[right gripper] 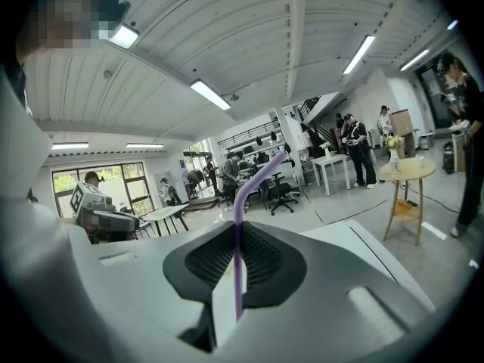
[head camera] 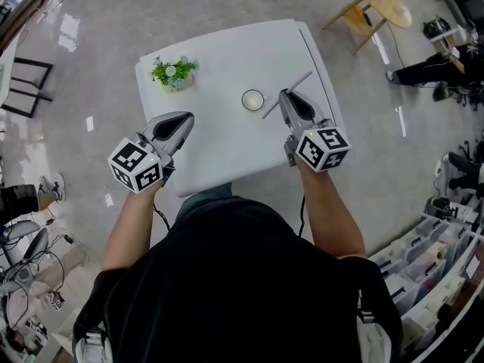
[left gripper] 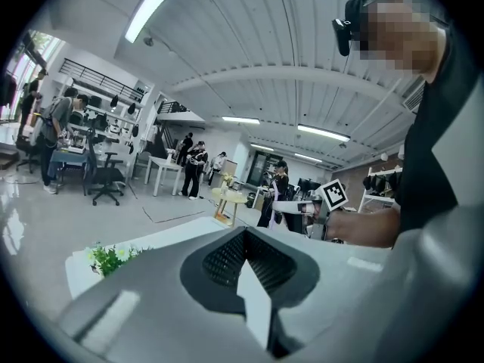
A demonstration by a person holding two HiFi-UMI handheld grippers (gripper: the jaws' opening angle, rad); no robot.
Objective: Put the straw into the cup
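**A:** Where was the straw (head camera: 299,79)?

**B:** Pinched between your right gripper's (head camera: 284,94) fingers, beside the cup (head camera: 252,100). Your left gripper (head camera: 186,117) was closed on nothing. You needed to tip the straw upright over the rim.

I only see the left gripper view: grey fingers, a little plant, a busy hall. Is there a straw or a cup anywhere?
Observer: Yes, the right gripper is shut on a purple straw.
Operator: And the cup?
Observer: The cup stands upright on the white table, just left of that gripper in the head view.
Operator: Is the straw inside it?
Observer: No, the straw's end nearest the cup is outside its rim.
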